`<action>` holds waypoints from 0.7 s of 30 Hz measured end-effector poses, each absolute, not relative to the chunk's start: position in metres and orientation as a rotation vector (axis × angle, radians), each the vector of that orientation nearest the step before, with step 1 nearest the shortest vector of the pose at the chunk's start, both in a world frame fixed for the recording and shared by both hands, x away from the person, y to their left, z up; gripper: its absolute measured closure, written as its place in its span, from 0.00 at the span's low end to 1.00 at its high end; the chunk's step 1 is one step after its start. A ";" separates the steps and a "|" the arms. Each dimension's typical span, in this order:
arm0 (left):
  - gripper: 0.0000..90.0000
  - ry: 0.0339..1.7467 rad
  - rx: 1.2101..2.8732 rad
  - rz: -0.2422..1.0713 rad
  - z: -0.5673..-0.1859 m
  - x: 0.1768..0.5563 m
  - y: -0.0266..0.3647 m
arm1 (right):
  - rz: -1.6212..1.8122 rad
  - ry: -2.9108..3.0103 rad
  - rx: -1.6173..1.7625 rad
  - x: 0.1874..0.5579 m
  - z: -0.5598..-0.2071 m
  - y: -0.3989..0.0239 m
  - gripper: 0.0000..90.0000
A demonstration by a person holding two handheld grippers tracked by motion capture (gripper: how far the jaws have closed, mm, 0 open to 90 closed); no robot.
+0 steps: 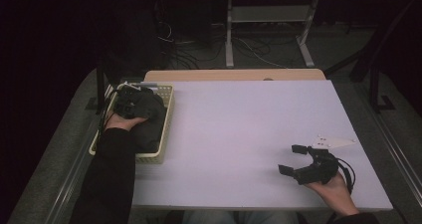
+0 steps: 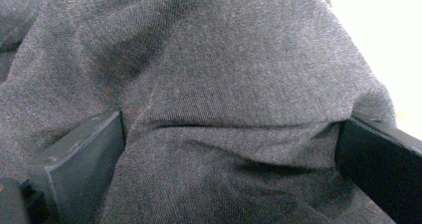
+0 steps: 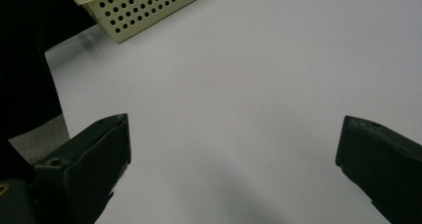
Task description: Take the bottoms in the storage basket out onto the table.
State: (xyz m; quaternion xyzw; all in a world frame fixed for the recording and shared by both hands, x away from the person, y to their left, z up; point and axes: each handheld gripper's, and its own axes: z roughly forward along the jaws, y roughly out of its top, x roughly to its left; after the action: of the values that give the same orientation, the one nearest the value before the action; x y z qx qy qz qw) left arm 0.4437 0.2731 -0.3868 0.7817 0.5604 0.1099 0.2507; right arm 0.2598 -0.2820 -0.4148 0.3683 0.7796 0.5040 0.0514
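Note:
A dark grey cloth [image 1: 150, 129] lies heaped in a pale yellow perforated basket [image 1: 169, 115] at the table's left edge. My left gripper [image 1: 135, 104] is down in the basket, pressed into the cloth. In the left gripper view the cloth [image 2: 239, 59] bulges between the two jaws, which stand wide apart, so the left gripper [image 2: 231, 134] is open. My right gripper [image 1: 291, 159] rests low over the white table [image 1: 239, 119] near its front right, open, with nothing between its jaws. The right gripper [image 3: 234, 139] looks across bare tabletop toward the basket [image 3: 144, 5].
A wooden strip [image 1: 234, 75] runs along the table's far edge. Beyond it, on the dark floor, are metal desk legs [image 1: 229, 40] and cables. A dark sleeve [image 1: 112, 174] reaches over the basket's near end.

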 end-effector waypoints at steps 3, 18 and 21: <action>0.00 1.539 2.126 0.289 -0.387 0.444 0.273 | 1.534 2.370 1.117 0.260 -0.415 -0.283 0.01; 0.20 1.559 2.126 0.311 -0.389 0.439 0.274 | 1.535 2.364 1.115 0.260 -0.414 -0.282 0.01; 0.26 1.562 2.118 0.300 -0.389 0.439 0.277 | 1.534 2.362 1.118 0.260 -0.414 -0.282 0.01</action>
State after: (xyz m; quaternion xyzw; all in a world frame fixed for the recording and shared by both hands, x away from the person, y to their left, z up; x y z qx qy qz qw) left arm 0.4386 0.2767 -0.3890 0.7753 0.5721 0.1100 0.2439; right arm 0.2596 -0.2817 -0.4138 0.3682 0.7783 0.5055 0.0555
